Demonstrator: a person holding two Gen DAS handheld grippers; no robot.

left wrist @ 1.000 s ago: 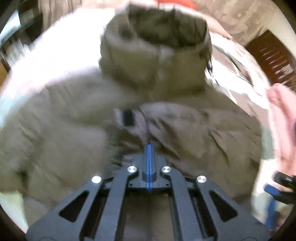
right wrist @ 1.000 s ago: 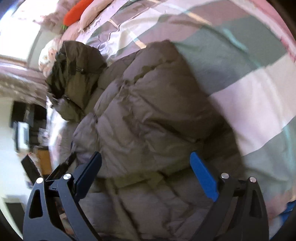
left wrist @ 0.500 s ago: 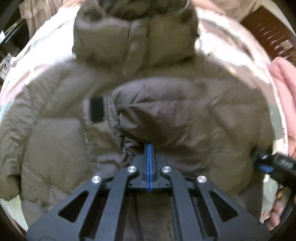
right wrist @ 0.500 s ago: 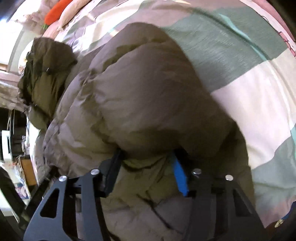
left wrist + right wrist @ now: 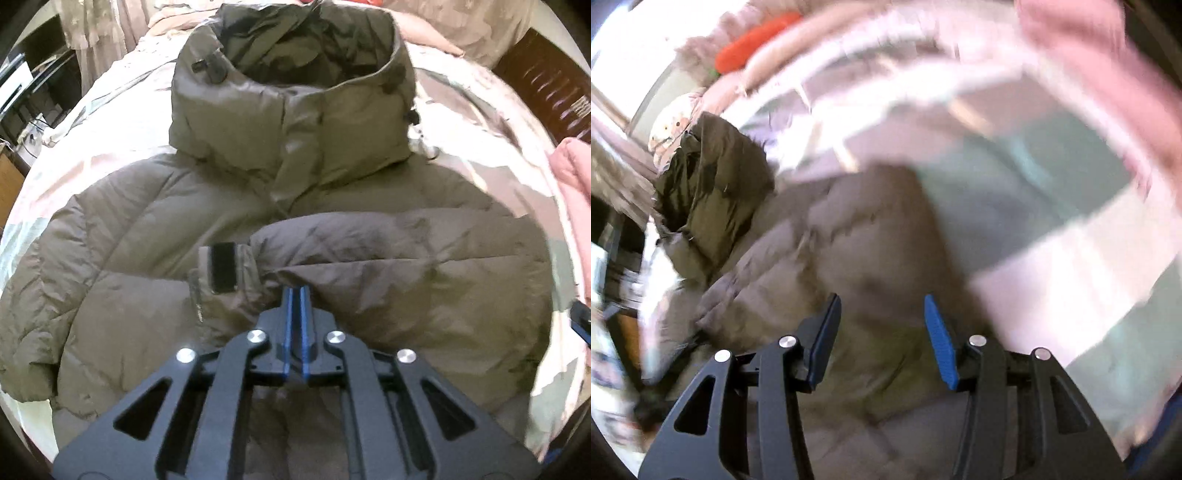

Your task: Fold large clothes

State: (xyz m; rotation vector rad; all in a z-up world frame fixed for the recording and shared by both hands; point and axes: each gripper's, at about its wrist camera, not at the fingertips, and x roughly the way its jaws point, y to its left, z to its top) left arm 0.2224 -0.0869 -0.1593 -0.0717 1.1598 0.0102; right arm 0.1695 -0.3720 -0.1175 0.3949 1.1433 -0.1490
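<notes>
Olive puffer jacket (image 5: 155, 280) lies face-up on the bed (image 5: 1052, 280), left claw (image 5: 294, 295) pinching the sleeve (image 5: 388, 258) folded across its chest, right claw (image 5: 882, 325) half-spread above the fabric — best lay that cuff flat before letting go.

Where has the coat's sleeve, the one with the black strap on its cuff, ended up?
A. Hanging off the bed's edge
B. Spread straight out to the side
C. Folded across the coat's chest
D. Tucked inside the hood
C: the sleeve lies across the coat front, its cuff near the middle.
</notes>
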